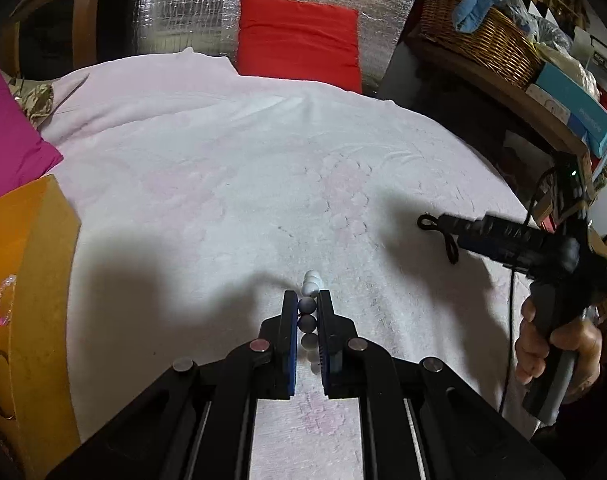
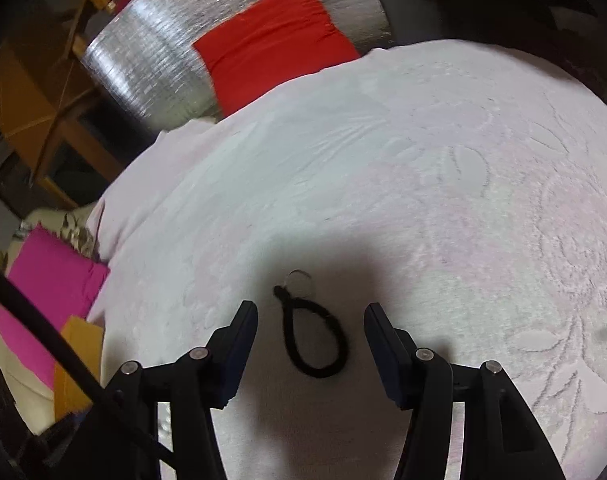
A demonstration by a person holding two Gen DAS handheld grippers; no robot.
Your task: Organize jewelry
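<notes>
My left gripper [image 1: 306, 296] is shut on a string of white and grey beads [image 1: 307, 322]. The beads run between its blue pads, and a few white ones stick out past the tips. It hangs over the pale pink blanket [image 1: 223, 160]. My right gripper [image 2: 311, 310] stands open just above the blanket. A black cord loop [image 2: 317, 373] with a small clear ring [image 2: 300, 273] lies between its fingers, touching neither pad. In the left wrist view the right gripper [image 1: 443, 222] is far right, held by a hand [image 1: 551, 356], with the black loop [image 1: 449, 248] at its tip.
An orange box [image 1: 31, 280] at the left edge holds a pink bead bracelet [image 1: 1, 300] and a gold ring [image 1: 1, 384]. A magenta cushion [image 1: 11, 136] lies left and a red cushion [image 1: 299, 36] at the back. A wicker basket [image 1: 479, 36] sits on a cluttered shelf at right.
</notes>
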